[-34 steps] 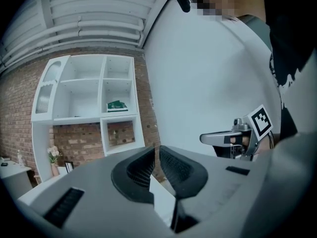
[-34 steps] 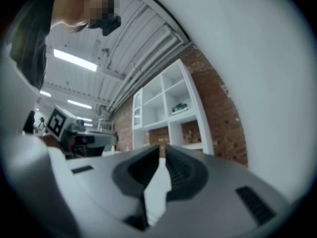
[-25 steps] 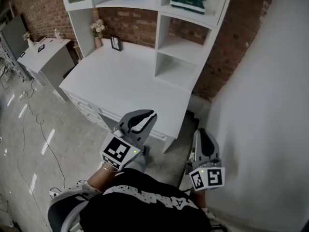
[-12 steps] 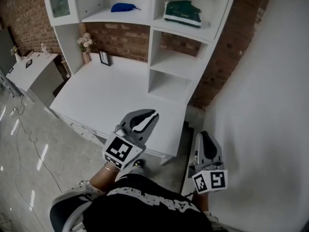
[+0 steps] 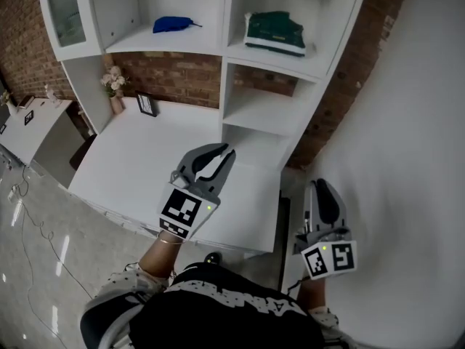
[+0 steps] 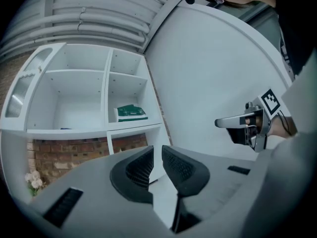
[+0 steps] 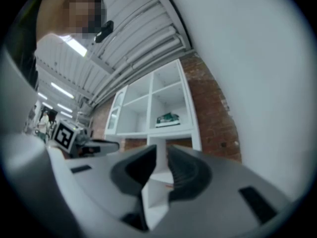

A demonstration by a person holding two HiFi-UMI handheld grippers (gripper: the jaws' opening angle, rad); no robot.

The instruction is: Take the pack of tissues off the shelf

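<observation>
- the person's dark top (image 5: 225, 318) fills the bottom of the head view; its white lettering is too cropped to read.
- right gripper (image 5: 320, 189) is held by the white wall, past the desk's right end, pointing ahead. its claw has just been opening and stands slightly spread, with nothing in it.
- left gripper (image 5: 221, 153) reaches forward over the white desk (image 5: 131, 158), its wrist in a thin bracelet (image 5: 168, 241). its claw has also just been opening, leaving a narrow gap that holds nothing.
- each marker cube bears black-and-white squares, no words.
- a small picture frame (image 5: 146, 105) and flowers (image 5: 112, 82) stand at the desk's back, by the brick wall.
- the pack of tissues (image 5: 275, 31), green, lies in the upper right compartment of the white shelf (image 5: 225, 49), well apart from both grippers; its print is too small to read.
- a blue thing (image 5: 173, 25) lies in the compartment to its left.
</observation>
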